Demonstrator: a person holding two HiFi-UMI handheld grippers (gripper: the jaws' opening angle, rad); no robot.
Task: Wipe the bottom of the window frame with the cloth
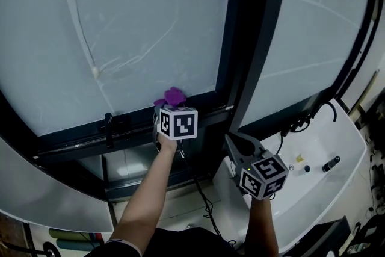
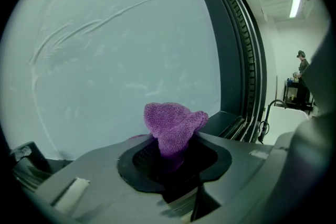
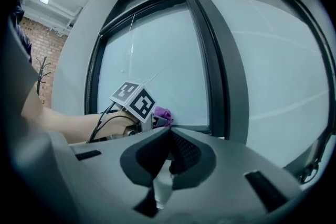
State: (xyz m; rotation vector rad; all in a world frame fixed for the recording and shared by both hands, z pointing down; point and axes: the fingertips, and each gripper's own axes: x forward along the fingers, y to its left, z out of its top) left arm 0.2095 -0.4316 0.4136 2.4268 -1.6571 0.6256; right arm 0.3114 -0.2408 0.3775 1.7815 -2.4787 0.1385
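Observation:
A purple cloth (image 1: 174, 96) (image 2: 173, 126) (image 3: 163, 115) sticks out of my left gripper (image 1: 166, 106) (image 2: 170, 157), which is shut on it. The cloth is held at the bottom rail of the dark window frame (image 1: 135, 118), close to the frosted pane (image 1: 138, 21), just left of the upright frame post (image 1: 248, 39). My right gripper (image 1: 236, 142) (image 3: 169, 152) hangs lower and to the right, away from the frame, shut with nothing between its jaws.
A white counter with a sink (image 1: 325, 159) lies at the lower right, with a dark tap and cable (image 1: 298, 123) by the frame. A black latch (image 1: 109, 126) stands on the bottom rail at the left. A person (image 2: 302, 68) stands far off.

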